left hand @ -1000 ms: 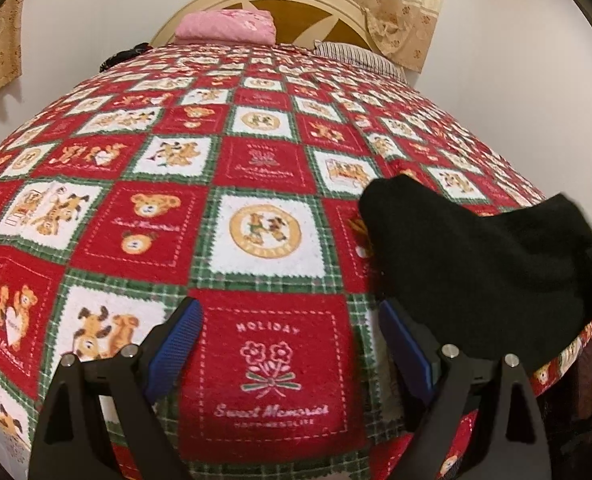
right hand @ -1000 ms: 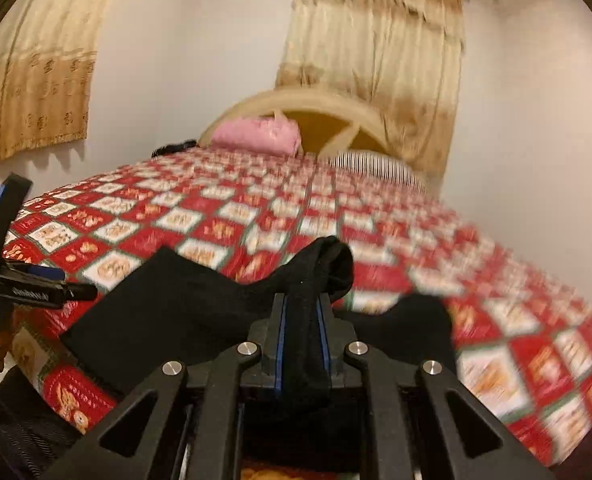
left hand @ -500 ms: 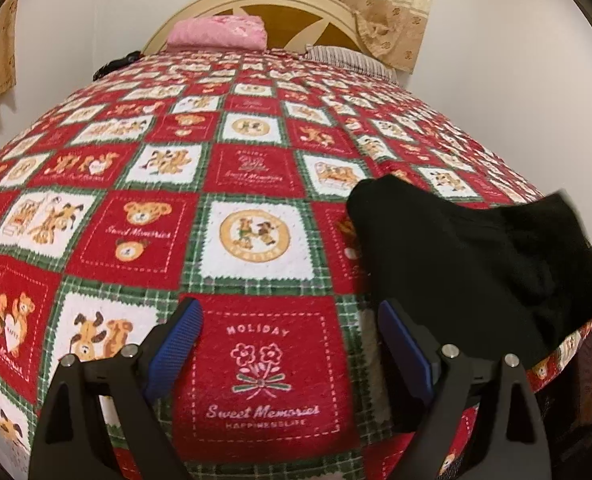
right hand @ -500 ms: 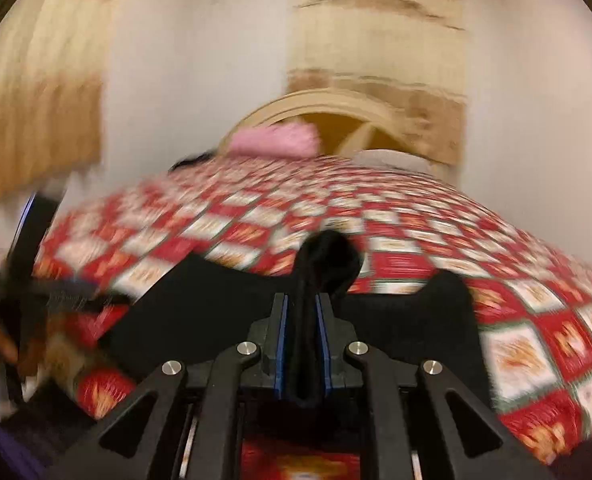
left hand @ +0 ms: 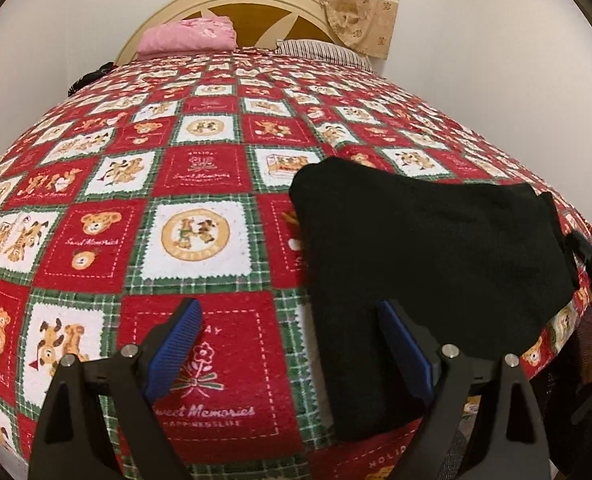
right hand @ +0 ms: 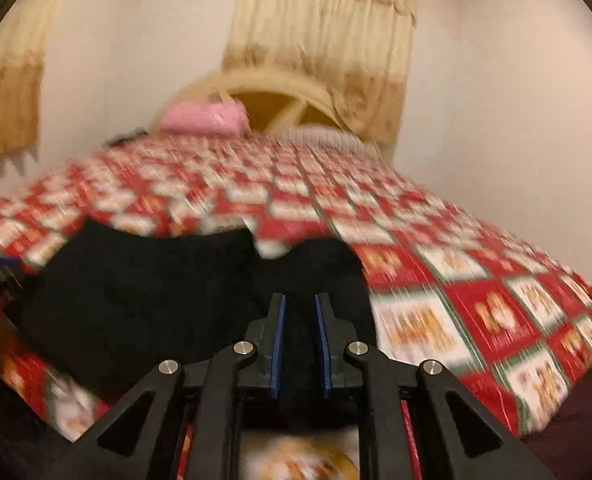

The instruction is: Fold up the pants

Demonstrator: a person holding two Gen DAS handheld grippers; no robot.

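Left wrist view: left gripper spread wide, nothing gripped — black pants lie on the bedspread, near its corner.
Right wrist view: right gripper clenched on pants fabric — blurred.

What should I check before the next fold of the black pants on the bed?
1. Right claw shut on the black pants: ok, fabric is between the pads.
2. Left claw open and free: ok.
3. Pants lie on the teddy-bear bedspread: ok.
4. Pants flat, no wrinkles: cannot tell, the fabric is too dark.
5. Pants clear of the bed edge: not ok, one part hangs over the near edge.
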